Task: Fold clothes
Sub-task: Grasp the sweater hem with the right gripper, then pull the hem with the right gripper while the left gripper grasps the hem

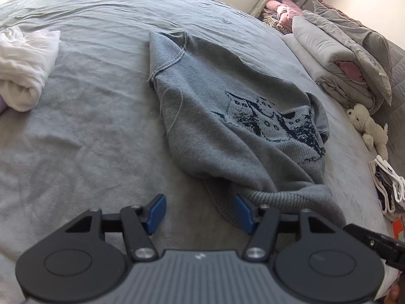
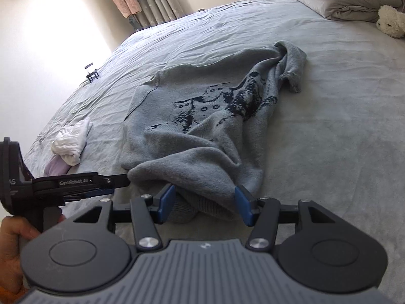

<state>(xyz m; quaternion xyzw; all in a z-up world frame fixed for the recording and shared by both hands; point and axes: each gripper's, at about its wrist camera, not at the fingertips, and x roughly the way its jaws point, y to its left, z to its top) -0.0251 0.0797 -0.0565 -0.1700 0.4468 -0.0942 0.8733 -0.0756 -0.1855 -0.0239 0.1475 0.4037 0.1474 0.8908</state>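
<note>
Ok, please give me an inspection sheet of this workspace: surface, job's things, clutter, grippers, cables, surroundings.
Surface: grey bed sheet, wrinkled.
Job's things: grey sweater with dark cat pattern, rumpled, unfolded; white garment bundled aside.
Clutter: plush toy; folded duvets; small black stand.
Grippers: left gripper jaws open at the ribbed hem; right gripper jaws open around the hem, not closed.
Cables: nothing seen.
Surroundings: curtains, wall.

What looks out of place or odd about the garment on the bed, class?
The grey sweater lies crumpled and skewed on the bed, its cat pattern creased and one sleeve bunched in a heap. It appears inside out, with seams showing and a loose thread trailing across the fabric. Both grippers' jaws stand open at its ribbed hem.
</note>
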